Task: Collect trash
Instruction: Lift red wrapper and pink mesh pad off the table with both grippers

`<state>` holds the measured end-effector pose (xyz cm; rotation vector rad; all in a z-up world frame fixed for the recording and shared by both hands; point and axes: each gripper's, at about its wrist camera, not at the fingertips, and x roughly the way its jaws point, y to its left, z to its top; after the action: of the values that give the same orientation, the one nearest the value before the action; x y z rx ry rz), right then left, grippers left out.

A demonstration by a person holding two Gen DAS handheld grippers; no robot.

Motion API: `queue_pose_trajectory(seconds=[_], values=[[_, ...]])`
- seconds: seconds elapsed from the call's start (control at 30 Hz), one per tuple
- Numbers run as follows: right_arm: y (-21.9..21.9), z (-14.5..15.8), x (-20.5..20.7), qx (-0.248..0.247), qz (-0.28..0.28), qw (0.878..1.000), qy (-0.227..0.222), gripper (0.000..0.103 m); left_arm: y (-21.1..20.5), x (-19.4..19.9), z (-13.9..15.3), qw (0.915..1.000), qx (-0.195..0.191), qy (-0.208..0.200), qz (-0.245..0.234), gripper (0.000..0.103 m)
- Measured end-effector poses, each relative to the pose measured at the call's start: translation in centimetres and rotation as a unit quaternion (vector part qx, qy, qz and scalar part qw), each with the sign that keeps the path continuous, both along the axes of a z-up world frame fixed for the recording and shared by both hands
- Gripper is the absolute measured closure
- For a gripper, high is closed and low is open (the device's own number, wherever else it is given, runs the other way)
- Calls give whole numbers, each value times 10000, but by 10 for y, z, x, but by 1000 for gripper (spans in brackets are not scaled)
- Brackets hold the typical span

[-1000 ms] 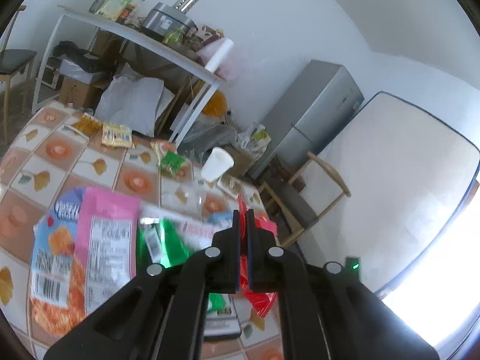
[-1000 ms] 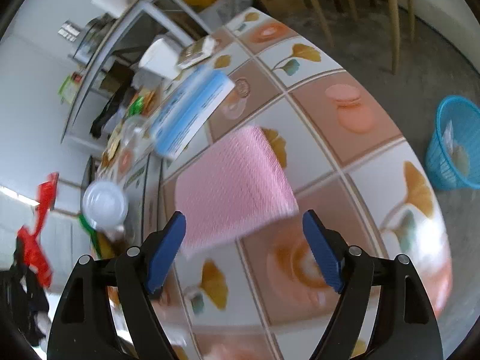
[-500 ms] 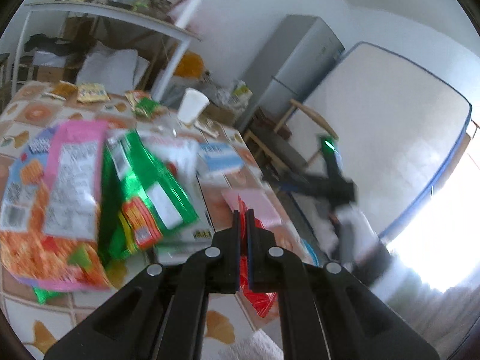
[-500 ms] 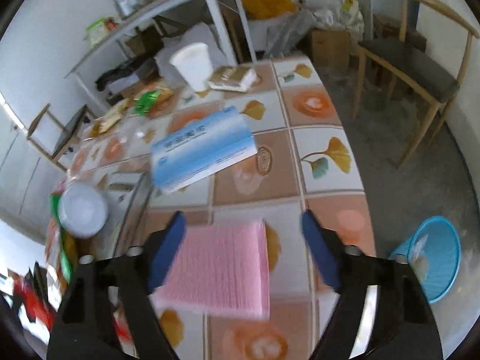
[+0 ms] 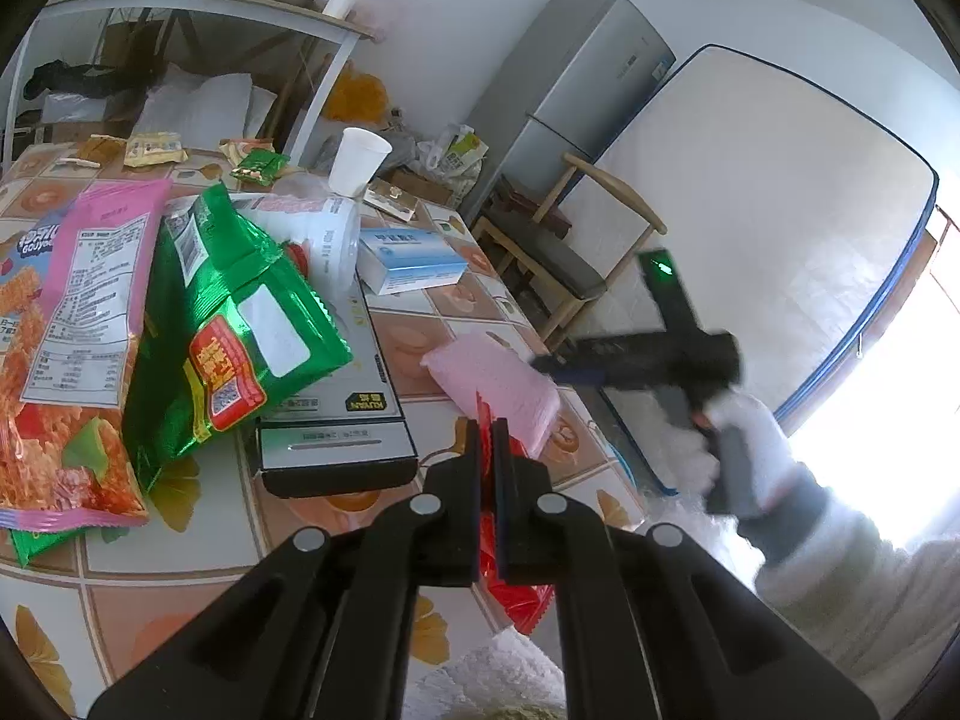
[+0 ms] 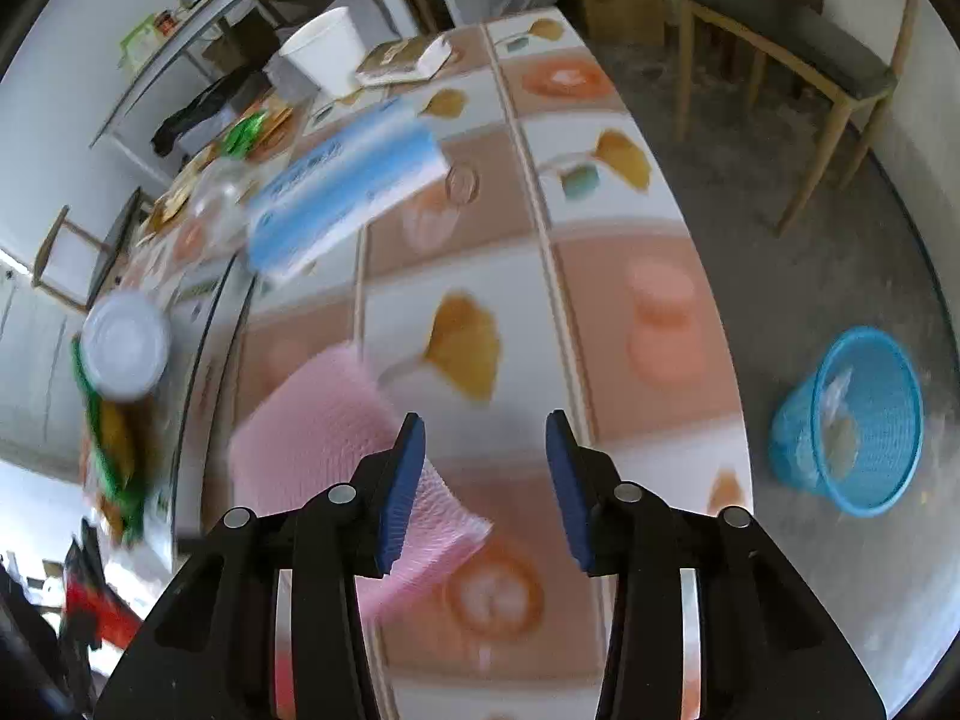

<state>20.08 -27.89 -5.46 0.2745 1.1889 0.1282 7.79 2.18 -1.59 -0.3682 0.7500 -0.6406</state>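
1. While the left claw [image 5: 487, 420] stays pinched tight on a red wrapper [image 5: 516, 591], which hangs below its fingers, the right claw [image 6: 486, 420] hovers over the tiled counter [image 6: 660, 324] with nothing between its blue pads [image 6: 402, 480].
2. The right claw's jaws have just been closing and now stand partly apart; the pink cloth [image 6: 312, 438] lies just to their left, partly behind one pad, so they are not set around it.
3. The red wrapper is held clear of the counter, probably to be carried to the blue basket [image 6: 852, 420] on the floor beside the counter's far edge.
4. More trash waits on the counter: a green snack bag [image 5: 228, 324] leaning on a pink-and-orange bag [image 5: 66, 348], a white paper cup [image 5: 359, 161], and small packets further back.
5. A blue-and-white box [image 5: 411, 258] sits near the pink cloth.
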Motion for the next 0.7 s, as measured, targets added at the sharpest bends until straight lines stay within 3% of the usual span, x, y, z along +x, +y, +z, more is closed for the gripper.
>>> queue_pose_trajectory(seconds=[0.07,0.13,0.3,0.37,0.47,0.7], values=[[-1,7,-14,106,102,9998,-113,53,2,1,0,10000,-4,8,23,101],[-2,17,-23,209,265,9988,-358,29,5,-2,1,10000,-10,10,55,101],[21,21,-19,564,792,9948,-313,14,12,-3,3,9998,-22,31,213,100],[37,18,-16,377,1037,9936,-255,14,15,-2,4,9996,-39,37,271,100],[65,15,-16,-342,1365,9894,-362,13,20,-1,5,9993,-59,79,352,100],[94,2,-13,-1017,1724,9792,-344,13,27,2,4,9988,-78,131,471,100]])
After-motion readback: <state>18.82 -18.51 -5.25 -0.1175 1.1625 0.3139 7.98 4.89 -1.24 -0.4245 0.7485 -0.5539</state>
